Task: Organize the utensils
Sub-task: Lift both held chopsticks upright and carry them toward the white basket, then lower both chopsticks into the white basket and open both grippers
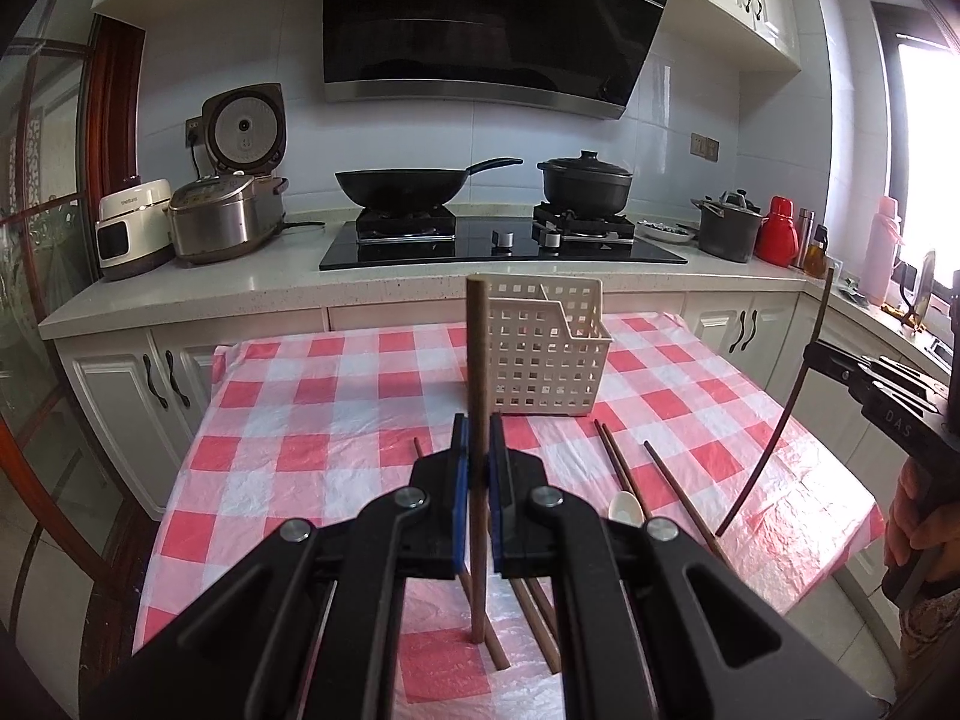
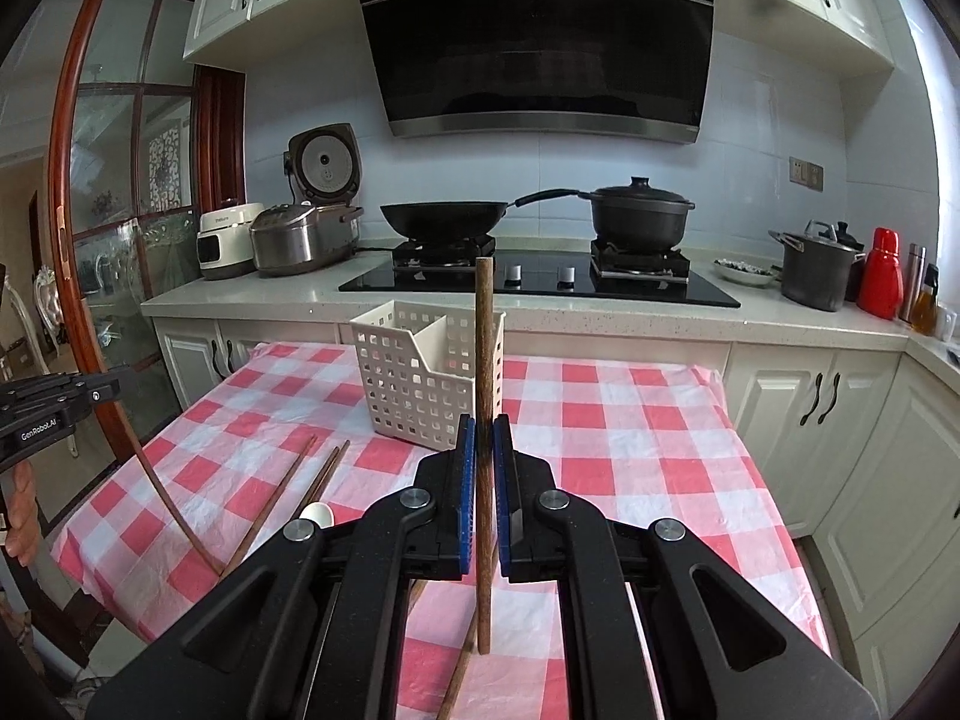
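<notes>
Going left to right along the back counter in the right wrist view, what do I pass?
White cooker → steel rice cooker → wok → black pot → small dish → grey stockpot → red flask.

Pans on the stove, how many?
2: a black wok on the left burner, a lidded black pot on the right. A grey pot stands off the stove.

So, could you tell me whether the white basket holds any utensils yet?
Apparently empty: the white basket shows nothing above its rim or through its holes, though its floor is hidden.
</notes>
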